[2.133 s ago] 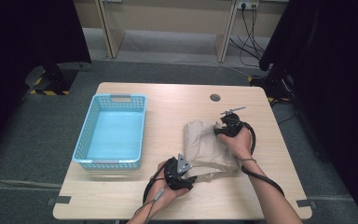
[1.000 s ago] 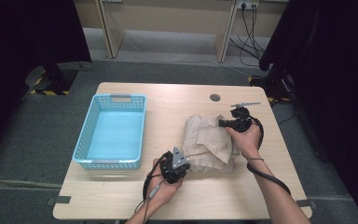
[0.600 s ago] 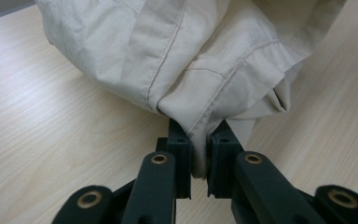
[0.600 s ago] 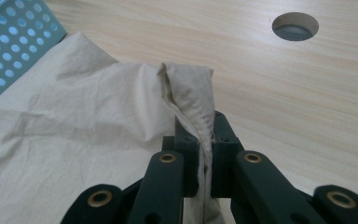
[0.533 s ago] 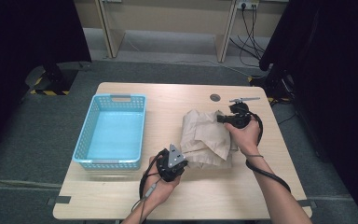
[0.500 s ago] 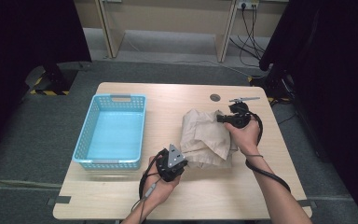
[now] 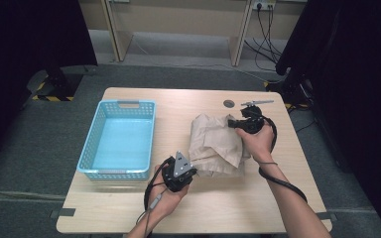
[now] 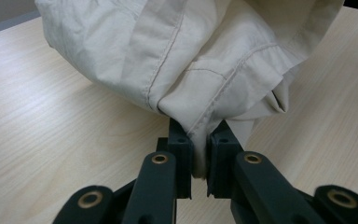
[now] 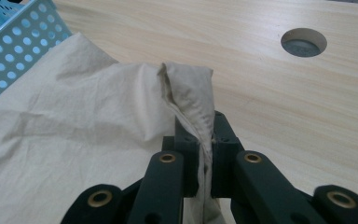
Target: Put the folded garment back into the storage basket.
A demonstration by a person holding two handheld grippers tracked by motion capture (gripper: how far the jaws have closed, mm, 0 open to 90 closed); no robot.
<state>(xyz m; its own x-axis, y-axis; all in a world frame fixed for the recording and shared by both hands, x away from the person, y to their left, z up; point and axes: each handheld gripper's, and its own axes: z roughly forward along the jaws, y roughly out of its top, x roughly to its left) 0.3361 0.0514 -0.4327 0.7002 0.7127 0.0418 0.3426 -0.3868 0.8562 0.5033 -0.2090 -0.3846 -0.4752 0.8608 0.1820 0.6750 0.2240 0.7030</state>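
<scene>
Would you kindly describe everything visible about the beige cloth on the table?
The beige cloth looks like woven cotton with stitched hems and seams. It lies crumpled and partly folded on the right half of the wooden table, right of the blue basket and apart from it. The left gripper pinches a hemmed fold at its near edge; the right gripper clamps a seamed edge at its far side.

Up close, the left tool point(image 8: 199, 156) has its two black jaws pinched tight on a stitched hem of the beige cloth point(image 8: 191, 51), the fabric squeezed into the narrow slot between them. From that clamp the cloth billows up and outward in thick, rumpled folds, with seams running across it and a loose fold hanging down on the right. Beneath it lies the pale wood-grain table point(image 8: 51, 135), bare on both sides of the jaws. The lowest bulge of cloth at left sits close over the table.
</scene>
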